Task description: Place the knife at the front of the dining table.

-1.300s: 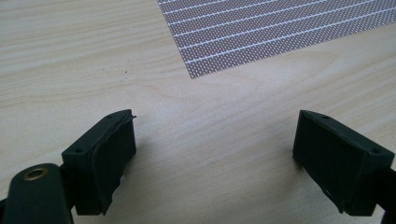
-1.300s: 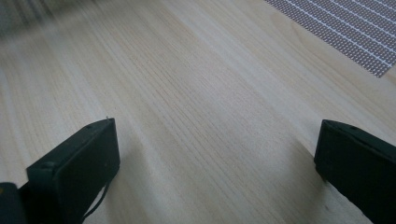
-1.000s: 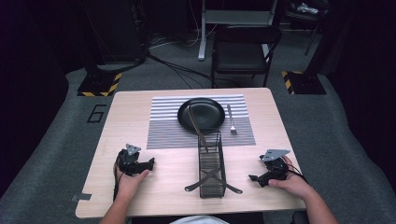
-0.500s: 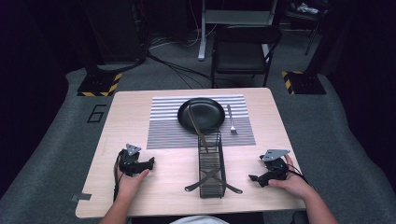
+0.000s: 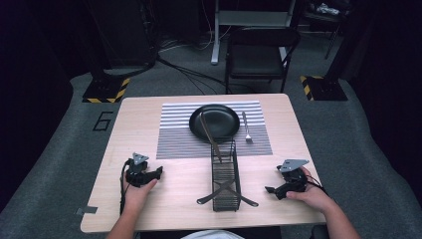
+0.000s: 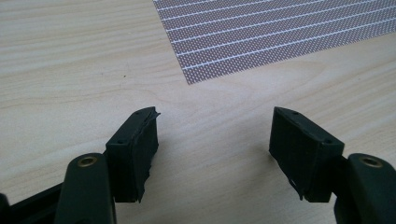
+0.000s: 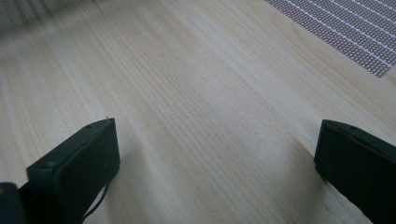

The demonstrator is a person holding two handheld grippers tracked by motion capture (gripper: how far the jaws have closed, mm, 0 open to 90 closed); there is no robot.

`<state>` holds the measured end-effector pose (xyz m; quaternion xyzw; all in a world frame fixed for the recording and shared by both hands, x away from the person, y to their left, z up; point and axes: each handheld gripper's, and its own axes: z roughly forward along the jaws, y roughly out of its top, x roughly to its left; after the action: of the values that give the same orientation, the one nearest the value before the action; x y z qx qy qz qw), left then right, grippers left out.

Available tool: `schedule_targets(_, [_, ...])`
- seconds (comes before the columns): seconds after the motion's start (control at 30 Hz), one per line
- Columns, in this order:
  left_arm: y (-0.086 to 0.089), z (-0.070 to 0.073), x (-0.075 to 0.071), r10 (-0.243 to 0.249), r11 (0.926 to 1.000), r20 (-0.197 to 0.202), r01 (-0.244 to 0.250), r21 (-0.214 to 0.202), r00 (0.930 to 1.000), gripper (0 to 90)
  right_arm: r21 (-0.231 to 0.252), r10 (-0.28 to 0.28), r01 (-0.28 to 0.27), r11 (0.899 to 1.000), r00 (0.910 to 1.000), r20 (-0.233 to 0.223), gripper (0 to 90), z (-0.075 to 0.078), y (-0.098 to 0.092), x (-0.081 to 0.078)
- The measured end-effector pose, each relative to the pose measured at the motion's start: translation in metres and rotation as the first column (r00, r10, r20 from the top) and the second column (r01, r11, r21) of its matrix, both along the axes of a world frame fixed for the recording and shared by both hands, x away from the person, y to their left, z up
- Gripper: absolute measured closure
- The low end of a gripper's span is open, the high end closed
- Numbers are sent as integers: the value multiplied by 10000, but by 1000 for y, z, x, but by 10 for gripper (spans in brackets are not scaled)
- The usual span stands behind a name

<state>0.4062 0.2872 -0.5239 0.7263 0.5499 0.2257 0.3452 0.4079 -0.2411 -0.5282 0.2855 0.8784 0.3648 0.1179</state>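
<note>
Nearest the person, both hands rested on the wooden worktop [image 5: 164, 199], one at each side of a black wire rack. The left gripper [image 5: 158, 173] sat at the near left with its jaws apart but partly drawn in; they had just been closing, and the left gripper view showed nothing between them but bare wood and a corner of the striped mat [image 6: 280, 32]. The right gripper [image 5: 269, 189] lay at the near right, its jaws standing wide apart and likewise empty over the wood grain.

Between the two hands stood the wire rack [image 5: 225, 175], a narrow basket running away from the person, with two dark utensils [image 5: 226, 193] crossed at its near end, their ends sticking out past its sides. Whether they lay in it or beneath it could not be told.

Just beyond the rack, the mat carried a black plate [image 5: 214, 122], with a long dark utensil [image 5: 209, 133] slanting from the plate down towards the rack's far end. A silver fork [image 5: 246, 128] lay on the mat just right of the plate, apart from it.

By my reading, the work was barely begun or paused: neither gripper held or touched anything, and the fork, plate and slanting utensil remained to be handled.
</note>
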Motion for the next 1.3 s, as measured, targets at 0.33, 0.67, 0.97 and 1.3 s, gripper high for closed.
schedule_targets(0.33, [-5,16,-7,-289,9994,346,295,-153,9990,374,-3,-4,4,10000,10000,2,0,0,0,0])
schedule_targets(0.67, [-7,26,-10,-371,9944,48,374,-990,9993,403,-24,14,-14,10000,10000,9,0,0,0,0])
schedule_targets(0.97, [-24,40,-9,-1058,9932,-94,1053,-495,9943,383,-29,12,-12,10000,10000,48,0,0,0,-1])
schedule_targets(1.3, [-42,57,-4,-1644,9857,-127,1638,-384,9863,407,-22,-3,3,10000,10000,57,0,0,0,-1])
